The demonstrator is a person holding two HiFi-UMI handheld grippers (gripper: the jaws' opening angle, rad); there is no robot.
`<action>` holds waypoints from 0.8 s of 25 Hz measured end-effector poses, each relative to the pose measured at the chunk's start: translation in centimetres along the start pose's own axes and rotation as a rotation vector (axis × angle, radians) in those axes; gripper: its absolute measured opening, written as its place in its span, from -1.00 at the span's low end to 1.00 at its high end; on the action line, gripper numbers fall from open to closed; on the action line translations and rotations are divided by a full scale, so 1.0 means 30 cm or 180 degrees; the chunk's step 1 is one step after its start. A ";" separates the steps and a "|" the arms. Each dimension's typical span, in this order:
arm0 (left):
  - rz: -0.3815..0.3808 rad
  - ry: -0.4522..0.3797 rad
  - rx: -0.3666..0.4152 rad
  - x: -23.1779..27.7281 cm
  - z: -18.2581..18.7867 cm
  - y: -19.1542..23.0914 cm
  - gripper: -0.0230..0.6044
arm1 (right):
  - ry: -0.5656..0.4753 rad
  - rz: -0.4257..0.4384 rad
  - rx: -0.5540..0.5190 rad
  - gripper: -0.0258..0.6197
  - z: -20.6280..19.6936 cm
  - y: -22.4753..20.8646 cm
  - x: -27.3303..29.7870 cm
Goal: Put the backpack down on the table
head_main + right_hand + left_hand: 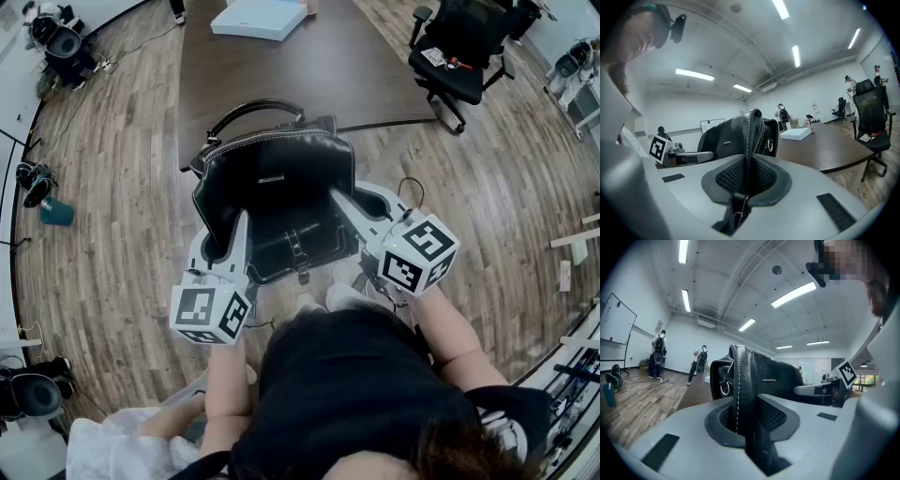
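A black leather backpack (272,187) with a top handle and a silver zip hangs in the air in front of the dark brown table (281,80), its top toward the table's near edge. My left gripper (239,223) is shut on the stitched left side of the backpack (743,380). My right gripper (339,199) is shut on its right side, where a leather edge (749,140) runs between the pads. Both grippers point roughly level, toward the table.
A white flat box (260,17) lies far back on the table. A black office chair (459,52) stands at the table's right end. Wooden floor lies on both sides. Other people with backpacks stand far off in the room (658,355).
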State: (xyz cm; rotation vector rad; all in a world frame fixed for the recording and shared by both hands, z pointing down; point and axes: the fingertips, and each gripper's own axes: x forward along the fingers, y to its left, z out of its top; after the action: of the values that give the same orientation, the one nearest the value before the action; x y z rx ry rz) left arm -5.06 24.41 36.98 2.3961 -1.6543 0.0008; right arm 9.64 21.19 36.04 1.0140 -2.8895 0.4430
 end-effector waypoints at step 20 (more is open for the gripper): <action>0.0122 0.0114 -0.0072 0.039 -0.039 0.005 -0.63 | 0.0123 0.0069 0.0115 -0.78 -0.032 -0.048 0.024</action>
State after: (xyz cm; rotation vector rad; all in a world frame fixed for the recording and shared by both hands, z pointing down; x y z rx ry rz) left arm -4.63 23.51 38.30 2.3337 -1.6749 0.0309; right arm 9.93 19.95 37.41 0.9689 -2.8712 0.5118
